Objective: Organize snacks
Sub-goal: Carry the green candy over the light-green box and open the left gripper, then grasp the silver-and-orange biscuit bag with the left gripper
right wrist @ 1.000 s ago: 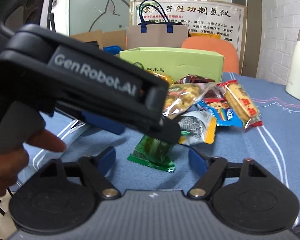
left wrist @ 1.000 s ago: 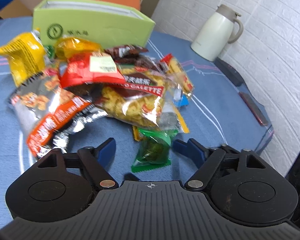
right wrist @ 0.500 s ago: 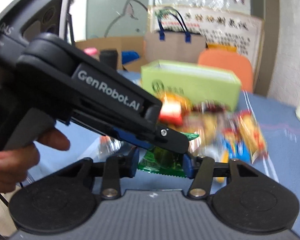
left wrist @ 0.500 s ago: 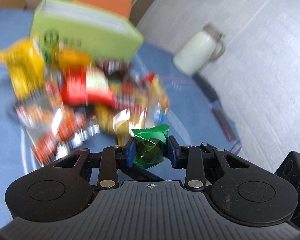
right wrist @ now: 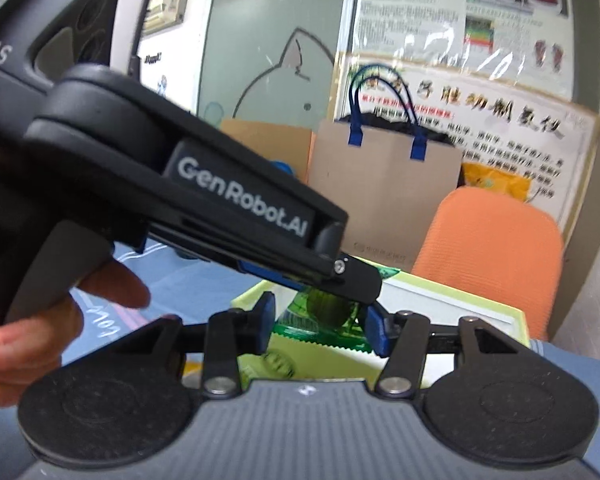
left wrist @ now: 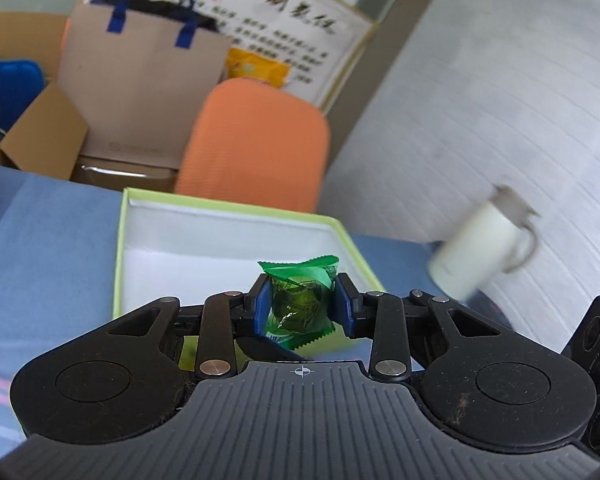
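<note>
My left gripper [left wrist: 302,306] is shut on a small green snack packet [left wrist: 298,304] and holds it in the air over the near edge of an open light-green box [left wrist: 118,248] with a bare white inside. In the right wrist view the left gripper's black body [right wrist: 172,184] crosses the frame, and the green packet [right wrist: 324,320] hangs at its tip, above the box [right wrist: 452,300]. My right gripper [right wrist: 320,326] sits just behind the packet with its blue pads on either side; I cannot tell if they touch it.
An orange chair [left wrist: 256,148] stands behind the box, with a brown paper bag [left wrist: 140,80] and cardboard boxes beyond. A white jug [left wrist: 480,256] is on the blue tablecloth [left wrist: 40,248] at the right, near the white brick wall.
My left gripper closed on the green packet, lifted it off the cloth and carried it away from the snack pile to over the green box. My right gripper followed and narrowed.
</note>
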`<state>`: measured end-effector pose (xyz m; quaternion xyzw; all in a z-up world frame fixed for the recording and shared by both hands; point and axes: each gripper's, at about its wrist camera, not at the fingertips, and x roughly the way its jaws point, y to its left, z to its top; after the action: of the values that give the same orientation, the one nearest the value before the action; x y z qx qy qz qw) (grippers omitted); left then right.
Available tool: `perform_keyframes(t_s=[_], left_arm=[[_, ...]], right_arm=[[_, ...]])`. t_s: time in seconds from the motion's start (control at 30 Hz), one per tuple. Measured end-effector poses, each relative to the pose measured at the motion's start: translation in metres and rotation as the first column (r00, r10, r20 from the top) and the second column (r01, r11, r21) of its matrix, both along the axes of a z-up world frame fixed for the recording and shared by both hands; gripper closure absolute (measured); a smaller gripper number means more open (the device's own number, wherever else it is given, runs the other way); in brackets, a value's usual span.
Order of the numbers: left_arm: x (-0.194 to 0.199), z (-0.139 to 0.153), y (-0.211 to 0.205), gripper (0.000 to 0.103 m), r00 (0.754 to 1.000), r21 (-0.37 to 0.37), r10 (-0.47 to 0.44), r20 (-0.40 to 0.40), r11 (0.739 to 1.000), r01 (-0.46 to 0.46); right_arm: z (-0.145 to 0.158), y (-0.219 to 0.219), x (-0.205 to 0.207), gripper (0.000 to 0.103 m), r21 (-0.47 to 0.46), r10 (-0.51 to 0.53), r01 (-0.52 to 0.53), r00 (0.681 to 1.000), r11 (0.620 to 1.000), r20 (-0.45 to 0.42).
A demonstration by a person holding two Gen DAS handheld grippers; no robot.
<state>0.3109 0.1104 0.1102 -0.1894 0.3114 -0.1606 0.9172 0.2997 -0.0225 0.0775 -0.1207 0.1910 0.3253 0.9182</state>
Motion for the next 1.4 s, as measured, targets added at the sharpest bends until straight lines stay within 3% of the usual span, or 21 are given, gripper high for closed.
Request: perform_keyframes(t_s=[0.13, 0.23, 0.3, 0.37, 0.47, 0.67, 0.87, 1.03, 1.2, 1.4], left_arm=[[0.039, -0.020, 0.009, 0.091, 0.996, 0.058, 0.077, -0.040, 0.996, -0.075], [0.038, -0.023, 0.017, 0.073, 0.993, 0.085, 0.115, -0.021, 0.990, -0.113], [0.023, -0.021, 0.025, 0.063, 0.992, 0.076, 0.126, 0.005, 0.989, -0.127], [0.005, -0.019, 0.031, 0.057, 0.991, 0.053, 0.129, 0.025, 0.990, -0.130], [-0.027, -0.020, 0.034, 0.048, 0.991, 0.036, 0.129, 0.028, 0.991, -0.130], [-0.100, -0.037, 0.036, 0.041, 0.989, 0.003, 0.146, 0.008, 0.989, -0.146], [-0.161, -0.072, 0.047, 0.040, 0.974, -0.043, 0.205, -0.096, 0.977, -0.210], [-0.175, -0.100, 0.048, 0.041, 0.963, -0.074, 0.165, -0.213, 0.980, -0.184], [-0.180, -0.109, 0.044, 0.049, 0.968, -0.088, 0.102, -0.227, 0.988, -0.125], [-0.192, -0.115, 0.045, 0.055, 0.974, -0.094, 0.049, -0.221, 0.993, -0.071]], right_arm=[[-0.008, 0.006, 0.037, 0.033, 0.006, -0.004, 0.004, 0.999, 1.000, -0.043], [-0.004, -0.002, 0.032, 0.032, 0.020, -0.026, 0.026, 0.999, 0.999, -0.020], [0.001, -0.017, 0.016, 0.024, 0.059, -0.043, 0.043, 0.999, 0.997, -0.004], [0.002, -0.028, -0.006, 0.009, 0.080, -0.064, 0.063, 0.998, 0.995, 0.015], [-0.004, -0.043, -0.043, 0.009, 0.073, -0.076, 0.076, 0.997, 0.994, 0.009], [-0.025, -0.056, -0.120, 0.009, 0.056, -0.078, 0.080, 0.996, 0.995, -0.035], [-0.045, -0.042, -0.180, 0.009, 0.043, -0.011, 0.015, 0.996, 0.999, -0.093], [-0.067, -0.016, -0.185, 0.009, 0.014, 0.032, -0.030, 0.987, 0.999, -0.155], [-0.079, 0.003, -0.188, 0.009, -0.051, 0.031, -0.039, 0.987, 0.998, -0.158], [-0.080, 0.003, -0.210, 0.009, -0.032, 0.045, -0.052, 0.983, 0.998, -0.178]])
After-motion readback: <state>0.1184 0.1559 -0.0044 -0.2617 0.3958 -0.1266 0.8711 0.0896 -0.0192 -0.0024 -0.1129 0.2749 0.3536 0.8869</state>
